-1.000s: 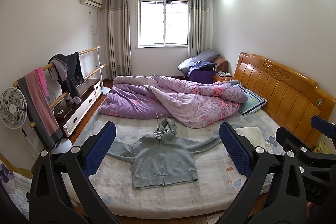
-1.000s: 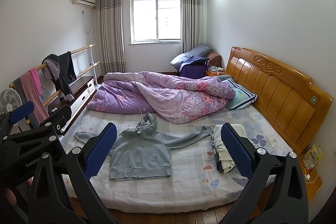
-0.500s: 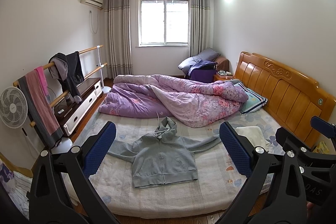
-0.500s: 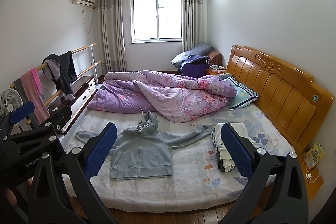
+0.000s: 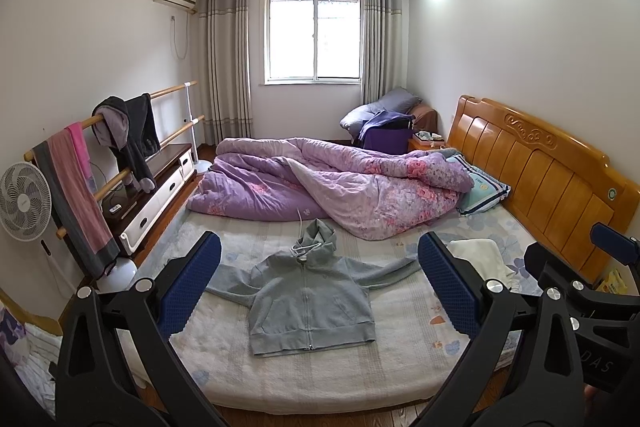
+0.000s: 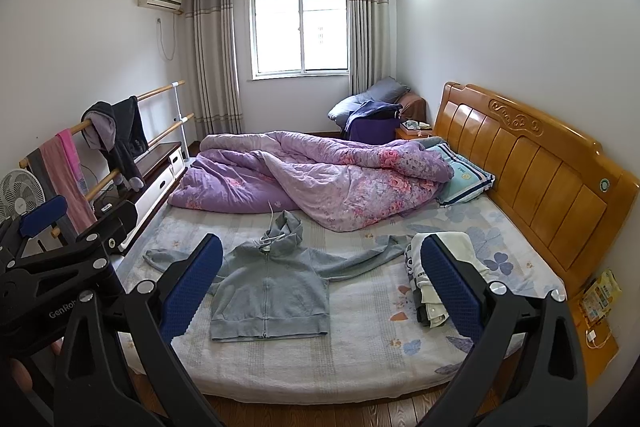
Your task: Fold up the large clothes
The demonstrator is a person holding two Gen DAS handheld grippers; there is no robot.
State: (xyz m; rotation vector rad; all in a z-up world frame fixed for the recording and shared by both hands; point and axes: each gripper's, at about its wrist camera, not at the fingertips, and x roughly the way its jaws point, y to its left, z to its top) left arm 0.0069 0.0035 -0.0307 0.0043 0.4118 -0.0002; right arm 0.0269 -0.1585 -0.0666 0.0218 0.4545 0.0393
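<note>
A pale grey zip-front hooded sweatshirt (image 5: 308, 301) lies flat and face up on the bed (image 5: 320, 379), close to the bed's near edge, with its zipper closed, its hem toward that edge and its hood (image 5: 318, 235) pointing at the far side. Both sleeves are spread outward, one toward the bed's left edge and one toward the wooden headboard (image 5: 544, 179) on the right. A white drawstring trails from the hood toward a rumpled purple floral quilt (image 5: 332, 183) that is heaped along the far edge of the bed. A blue-and-white striped pillow (image 5: 484, 189) rests against the headboard beside the quilt.

The left hand-held gripper (image 5: 319, 285) is held above the near edge with its blue-padded fingers spread wide and nothing between them; the sweatshirt shows in the gap, well below and apart. The right hand-held gripper (image 6: 322, 279) is likewise spread wide and empty, held just to the right of the left one.

In the right wrist view, a small stack of folded white and dark clothes (image 6: 430, 291) sits on the bed near the headboard, just beside the end of the sweatshirt's right-hand sleeve. Beyond the bed's left edge stand a white pedestal fan (image 5: 24, 201) and a wooden rail hung with dark and pink garments (image 5: 80, 163).
</note>
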